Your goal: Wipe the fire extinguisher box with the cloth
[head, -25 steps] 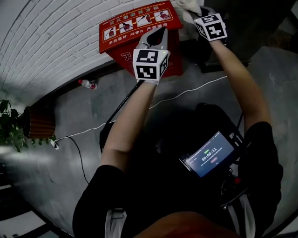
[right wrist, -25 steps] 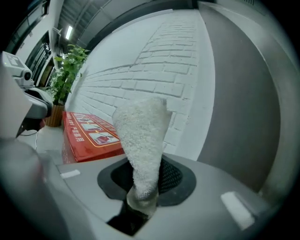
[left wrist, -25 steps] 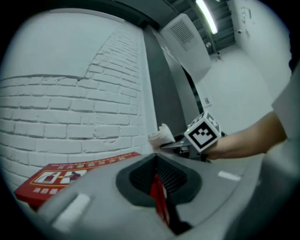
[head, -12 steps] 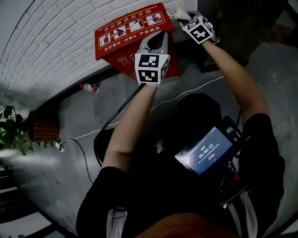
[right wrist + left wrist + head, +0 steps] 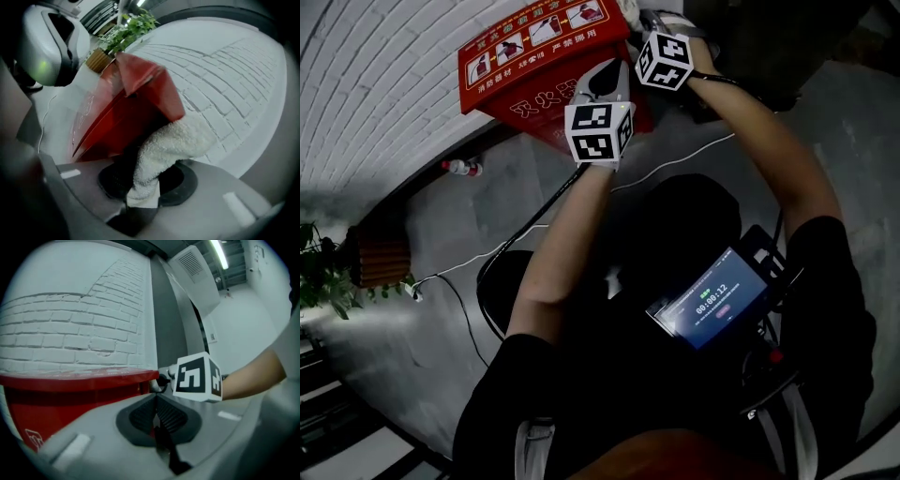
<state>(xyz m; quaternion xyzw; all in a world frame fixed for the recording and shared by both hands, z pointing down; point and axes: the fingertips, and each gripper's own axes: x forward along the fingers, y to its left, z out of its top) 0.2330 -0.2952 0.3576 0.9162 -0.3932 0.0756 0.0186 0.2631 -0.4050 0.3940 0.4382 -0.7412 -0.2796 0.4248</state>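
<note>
Seen from above, a small lit screen [image 5: 712,305] sits at the chest of a person in dark clothing. Both bare forearms reach forward, each hand holding tongs topped with a black-and-white marker cube.

The left tongs [image 5: 612,77] are pressed together with nothing between them. They are held just in front of the fire extinguisher box [image 5: 534,47], near its upper front edge. Their own camera shows the closed tips [image 5: 156,401], with the red lid [image 5: 70,378] stretching off to the left.

The right tongs [image 5: 649,21] are further forward, at the right-hand end of the box. They pinch a white terry cloth [image 5: 168,145], which bunches up out of the tips [image 5: 143,187] and presses against a corner of the red box [image 5: 126,112].

The box is red with a slanted lid printed with white pictures and lettering. It stands on a grey floor [image 5: 441,234] against a white brick wall [image 5: 384,66]. A thin white cable [image 5: 675,169] trails across the floor, and a plastic bottle [image 5: 461,168] lies at the foot of the wall. Further left is a green potted plant [image 5: 323,272].
</note>
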